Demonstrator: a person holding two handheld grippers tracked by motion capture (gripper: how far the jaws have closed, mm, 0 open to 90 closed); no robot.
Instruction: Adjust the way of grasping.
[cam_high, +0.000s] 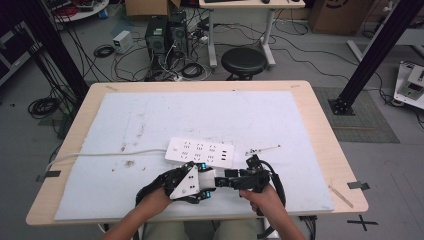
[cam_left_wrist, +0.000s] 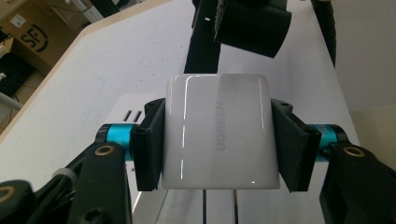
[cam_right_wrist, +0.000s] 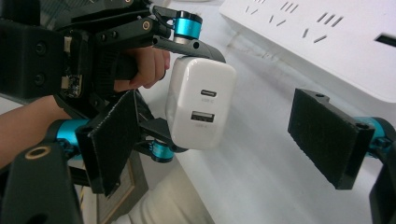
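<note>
1. High view: a white power strip (cam_high: 200, 152) is seen at the centre of a pale mat (cam_high: 150, 120) on a wooden table (cam_high: 320, 100), its cable (cam_high: 100, 156) running off to the left edge. Just below it, at lower centre, the left gripper (cam_high: 207, 187) and the right gripper (cam_high: 222, 181) are brought tip to tip, with a white charger (cam_high: 206, 179) between them. A black stool (cam_high: 244, 61) stands beyond the table at upper centre.

2. Left gripper view: the charger (cam_left_wrist: 219, 133) is clamped at the centre of the frame between the two black pads (cam_left_wrist: 150, 149), which press on its left and right sides. Its metal prongs (cam_left_wrist: 219, 207) are seen at the bottom edge, so the port face is judged to be turned away from the camera. A corner of the power strip (cam_left_wrist: 130, 112) shows at left of centre, and the right gripper's dark body fills the top centre.

3. Right gripper view: the charger (cam_right_wrist: 201, 109) is seen left of centre, held by the left gripper (cam_right_wrist: 182, 88), its two ports facing the camera. The right gripper (cam_right_wrist: 224, 140) has its jaws spread wide with nothing between them; its pads (cam_right_wrist: 329, 135) stand apart from the charger. The power strip (cam_right_wrist: 317, 42) lies at upper right.

4. Step in hand: a handover or re-grip of the charger appears to be prepared. For the next move, the open jaws would need to be brought around the charger body and closed before the left grip is released, and the prongs then turned toward a socket.
</note>
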